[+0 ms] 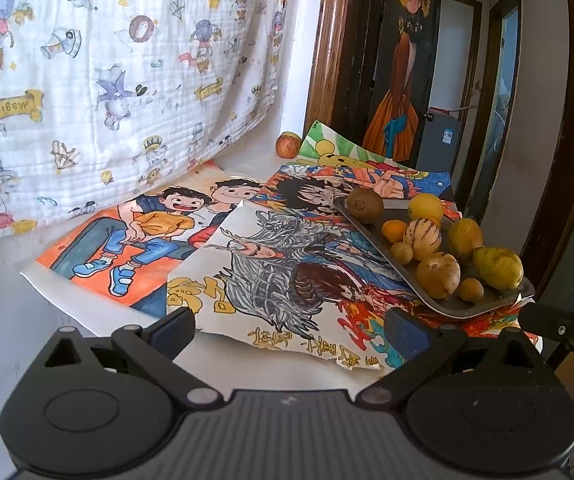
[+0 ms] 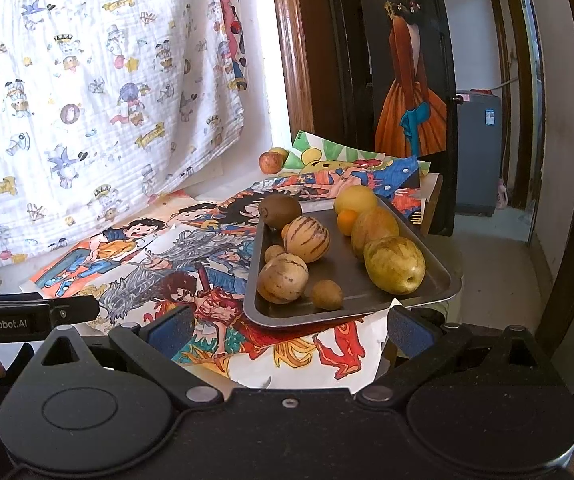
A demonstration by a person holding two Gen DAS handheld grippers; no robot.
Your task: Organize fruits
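Left wrist view: the left gripper (image 1: 289, 330) stood wide and empty above the coloured drawings (image 1: 271, 272). The metal tray (image 1: 459, 306) of fruits lay at right; a lone apple (image 1: 288, 144) sat far off by the wall.

Right wrist view: the right gripper (image 2: 289, 330), spread wide and empty, faced the tray (image 2: 351, 292); a kiwi (image 2: 279, 211) lay in its far-left corner.

Both wrist views are aimed forward and low over the tabletop (image 1: 271, 164); the grey metal fruit tray (image 2: 351, 280) is shared.
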